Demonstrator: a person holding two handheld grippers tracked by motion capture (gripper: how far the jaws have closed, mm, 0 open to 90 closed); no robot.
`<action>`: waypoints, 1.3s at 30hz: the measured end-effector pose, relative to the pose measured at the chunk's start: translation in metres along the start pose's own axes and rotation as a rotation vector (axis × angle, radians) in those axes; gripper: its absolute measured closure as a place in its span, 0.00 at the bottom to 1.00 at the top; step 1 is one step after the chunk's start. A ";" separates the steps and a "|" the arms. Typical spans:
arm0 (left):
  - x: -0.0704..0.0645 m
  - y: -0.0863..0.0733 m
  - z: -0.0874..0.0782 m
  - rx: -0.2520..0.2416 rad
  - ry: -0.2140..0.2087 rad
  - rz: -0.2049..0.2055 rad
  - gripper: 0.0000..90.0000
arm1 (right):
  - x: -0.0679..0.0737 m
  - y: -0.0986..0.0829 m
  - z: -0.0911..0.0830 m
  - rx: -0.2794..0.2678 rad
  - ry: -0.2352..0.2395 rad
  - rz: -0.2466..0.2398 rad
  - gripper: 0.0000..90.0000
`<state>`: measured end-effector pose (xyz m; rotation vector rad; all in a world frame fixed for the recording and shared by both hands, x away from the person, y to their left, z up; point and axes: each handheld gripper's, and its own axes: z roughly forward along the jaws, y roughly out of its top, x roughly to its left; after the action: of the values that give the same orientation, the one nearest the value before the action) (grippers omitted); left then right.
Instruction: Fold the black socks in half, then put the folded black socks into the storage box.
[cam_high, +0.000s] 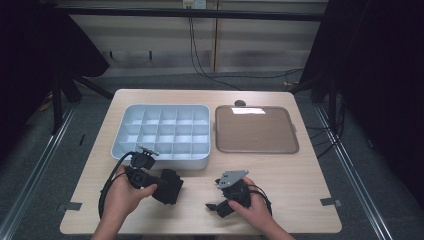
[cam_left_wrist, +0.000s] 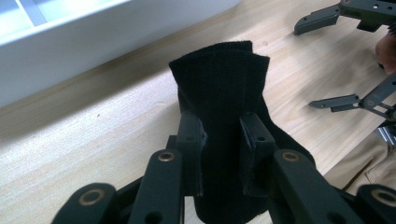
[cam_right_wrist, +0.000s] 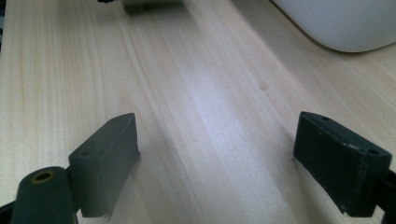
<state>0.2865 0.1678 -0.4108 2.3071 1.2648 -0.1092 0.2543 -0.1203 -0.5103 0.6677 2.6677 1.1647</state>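
A folded black cloth (cam_left_wrist: 219, 116) is squeezed by the left gripper (cam_left_wrist: 223, 140) near the table's (cam_high: 300, 170) front edge. The right gripper (cam_right_wrist: 217, 163) is held wide open, nothing inside.

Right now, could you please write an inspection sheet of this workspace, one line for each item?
Surface: light wooden table, tape pieces at two edges.
Job's things: black folded cloth held just in front of the white divided box, whose compartments look empty; brown tray beside it, bare.
Clutter: nothing seen.
Grippers: left gripper shut on the cloth; right gripper open, jaws wide over bare wood.
Cables: black cable loops from the left gripper; more cables on the floor behind.
Surroundings: dark curtains, metal rails, grey floor.
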 end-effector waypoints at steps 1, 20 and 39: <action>-0.001 0.000 0.001 -0.006 0.003 -0.007 0.81 | 0.000 0.000 0.000 -0.001 -0.001 0.001 0.15; 0.006 0.006 -0.015 -0.002 0.010 0.001 0.81 | 0.001 0.000 0.000 0.000 -0.008 0.002 0.15; 0.015 0.015 -0.030 0.012 0.026 0.003 0.81 | 0.001 0.000 0.000 -0.003 -0.009 0.001 0.15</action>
<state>0.3020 0.1868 -0.3837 2.3278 1.2775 -0.0862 0.2534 -0.1203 -0.5105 0.6726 2.6582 1.1632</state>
